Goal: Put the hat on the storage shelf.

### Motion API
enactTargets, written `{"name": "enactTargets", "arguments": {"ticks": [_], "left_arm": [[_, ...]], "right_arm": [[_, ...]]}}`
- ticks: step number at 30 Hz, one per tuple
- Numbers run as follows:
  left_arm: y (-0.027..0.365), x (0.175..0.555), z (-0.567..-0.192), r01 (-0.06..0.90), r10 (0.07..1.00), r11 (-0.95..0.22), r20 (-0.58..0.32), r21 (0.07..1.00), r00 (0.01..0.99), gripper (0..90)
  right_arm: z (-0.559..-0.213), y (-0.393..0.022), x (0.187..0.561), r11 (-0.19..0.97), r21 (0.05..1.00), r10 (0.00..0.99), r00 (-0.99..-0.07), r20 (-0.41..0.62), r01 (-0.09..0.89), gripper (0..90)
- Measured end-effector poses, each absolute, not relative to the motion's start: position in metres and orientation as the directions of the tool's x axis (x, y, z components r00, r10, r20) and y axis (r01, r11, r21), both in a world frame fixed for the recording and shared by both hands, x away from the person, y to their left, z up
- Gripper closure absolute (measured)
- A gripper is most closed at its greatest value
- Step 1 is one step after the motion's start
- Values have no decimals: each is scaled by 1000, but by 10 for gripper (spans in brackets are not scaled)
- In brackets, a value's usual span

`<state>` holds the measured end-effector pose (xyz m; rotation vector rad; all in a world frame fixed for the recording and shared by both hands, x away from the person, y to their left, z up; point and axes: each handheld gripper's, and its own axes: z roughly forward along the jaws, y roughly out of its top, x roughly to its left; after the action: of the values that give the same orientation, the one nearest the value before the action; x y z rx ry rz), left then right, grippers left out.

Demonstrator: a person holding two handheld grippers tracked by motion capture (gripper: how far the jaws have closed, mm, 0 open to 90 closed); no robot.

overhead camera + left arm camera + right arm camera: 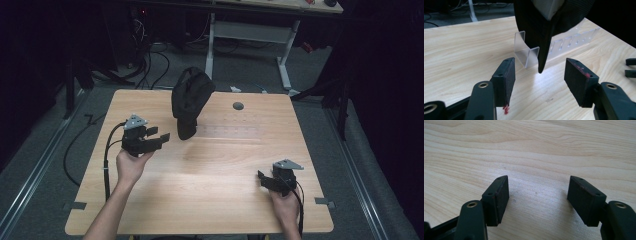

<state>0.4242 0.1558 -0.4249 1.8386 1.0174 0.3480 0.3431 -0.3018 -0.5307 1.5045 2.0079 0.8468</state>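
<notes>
1. High view: black cap (191, 100) hangs on a clear stand (527, 53) at upper centre.
2. Your left gripper (159, 135) is released, jaws empty; the right gripper (261, 179) is likewise open.
3. Risk: a sideways push may topple the stand.

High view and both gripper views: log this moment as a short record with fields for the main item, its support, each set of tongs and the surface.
main item: black cap, hung on a stand with its brim tip pointing down
support: clear plastic stand on the table, behind the brim tip
left tongs: open, nothing between the pads, aimed at the cap's brim tip, not touching it
right tongs: open, holding nothing, over bare wood at the near right of the table
surface: light wooden table
</notes>
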Motion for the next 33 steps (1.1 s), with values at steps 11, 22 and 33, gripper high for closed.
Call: {"name": "enactTargets", "arguments": {"ticks": [11, 22, 33], "left_arm": [[163, 406, -428, 482, 773, -192, -170, 855, 611, 413], [169, 391, -435, 490, 776, -190, -176, 850, 606, 410], [174, 381, -445, 504, 781, -172, -195, 846, 593, 410]], "right_arm": [[-531, -302, 343, 203, 725, 961, -276, -18, 658, 339], [-531, -302, 343, 206, 725, 959, -283, -16, 657, 339], [-531, -301, 343, 208, 725, 958, -286, -15, 657, 339]]}}
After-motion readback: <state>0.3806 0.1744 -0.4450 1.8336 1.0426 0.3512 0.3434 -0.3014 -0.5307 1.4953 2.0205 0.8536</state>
